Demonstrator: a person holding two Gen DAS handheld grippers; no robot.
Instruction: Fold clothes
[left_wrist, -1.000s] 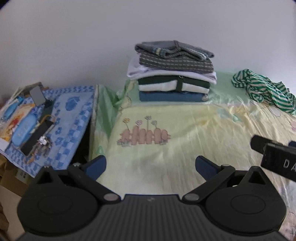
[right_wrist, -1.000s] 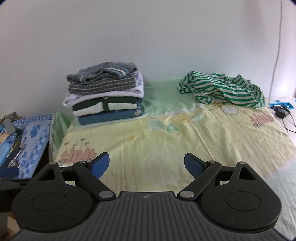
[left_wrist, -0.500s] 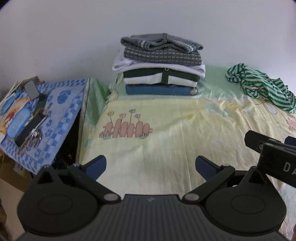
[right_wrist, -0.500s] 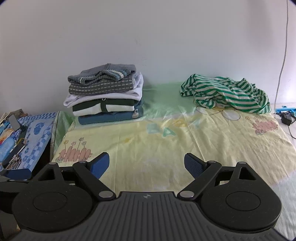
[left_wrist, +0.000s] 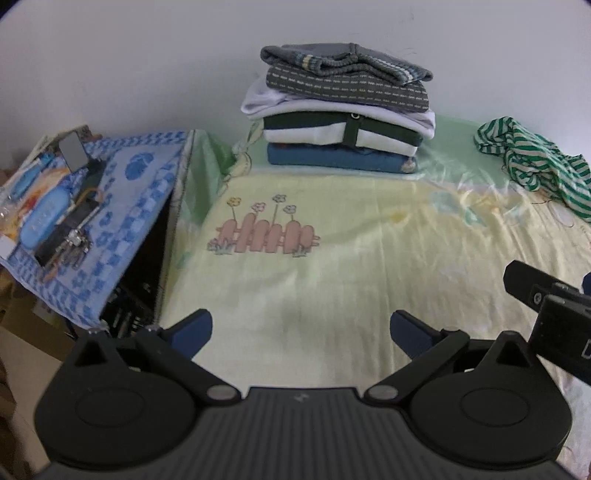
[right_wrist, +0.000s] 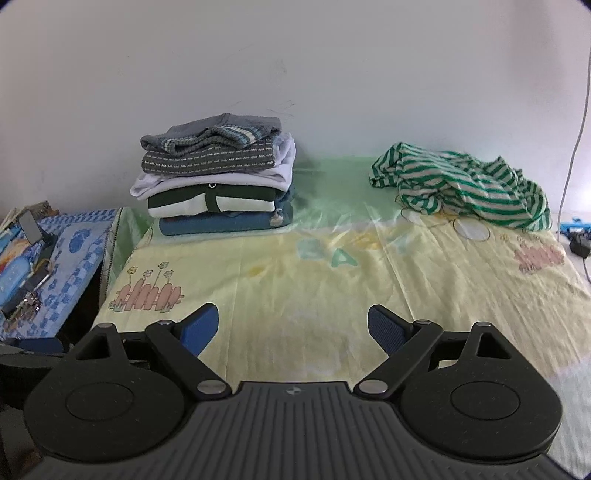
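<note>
Two black ribbed grippers, blue-padded jaws, silver pivot screws, round side discs.

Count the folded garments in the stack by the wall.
5, bottom to top: blue, dark green and white, white, grey patterned knit, grey striped-cuff knit. Thin ones may be hidden between.

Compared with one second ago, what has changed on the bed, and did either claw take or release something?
Only the cameras shifted a little; neither claw took or released anything. The left claw and right claw are open and empty as before. The folded stack and the crumpled striped garment lie on the bedsheet where they were.
</note>
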